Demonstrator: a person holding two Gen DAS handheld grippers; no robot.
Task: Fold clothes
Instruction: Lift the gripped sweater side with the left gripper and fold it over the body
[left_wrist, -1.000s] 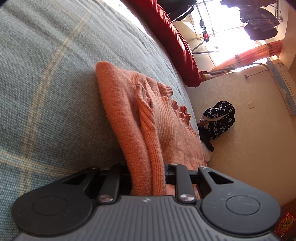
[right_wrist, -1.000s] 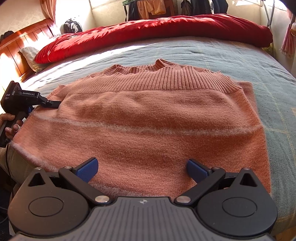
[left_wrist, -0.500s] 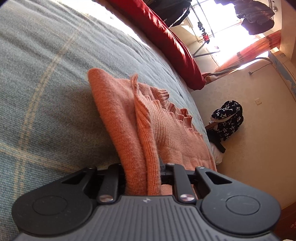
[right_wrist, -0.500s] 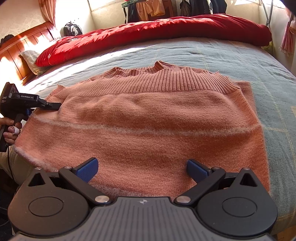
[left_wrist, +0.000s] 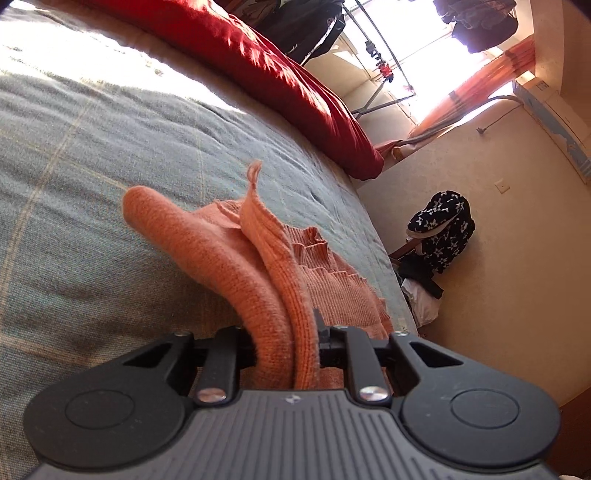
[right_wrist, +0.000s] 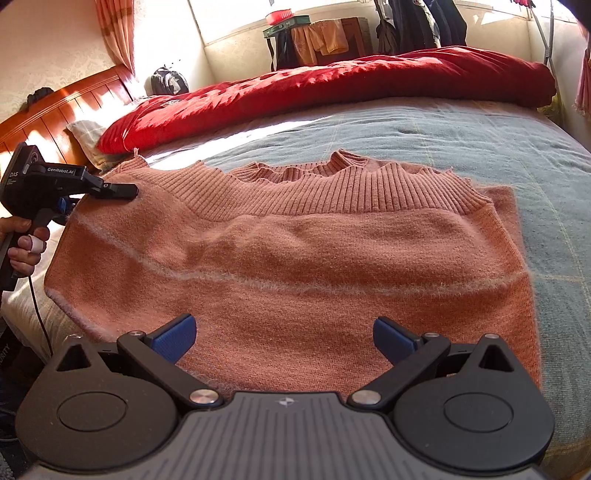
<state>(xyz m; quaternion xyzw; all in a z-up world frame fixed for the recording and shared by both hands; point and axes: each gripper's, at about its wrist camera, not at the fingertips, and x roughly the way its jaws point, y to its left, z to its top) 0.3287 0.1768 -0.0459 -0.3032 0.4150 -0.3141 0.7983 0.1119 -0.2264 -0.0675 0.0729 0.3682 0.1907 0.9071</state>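
A salmon-pink knit sweater (right_wrist: 295, 258) lies spread on the grey-blue bedspread (right_wrist: 480, 147), its ribbed hem toward the far side. My left gripper (left_wrist: 284, 343) is shut on the sweater's left edge (left_wrist: 258, 295), which bunches between its jaws and rises off the bed. In the right wrist view that same left gripper (right_wrist: 122, 191) shows at the garment's upper left corner, held by a hand (right_wrist: 26, 240). My right gripper (right_wrist: 284, 338) hovers open over the near edge of the sweater, with its blue pads (right_wrist: 173, 338) wide apart and nothing between them.
A red duvet (right_wrist: 332, 92) lies rolled along the far side of the bed, next to a wooden headboard (right_wrist: 55, 110) at left. A star-patterned bag (left_wrist: 439, 229) sits on the floor by the wall. Clothes hang on a rack (right_wrist: 424, 26) by the window.
My left gripper has lifted the sweater's edge upward, pulling the left corner off the bed. The right gripper has hardly moved.
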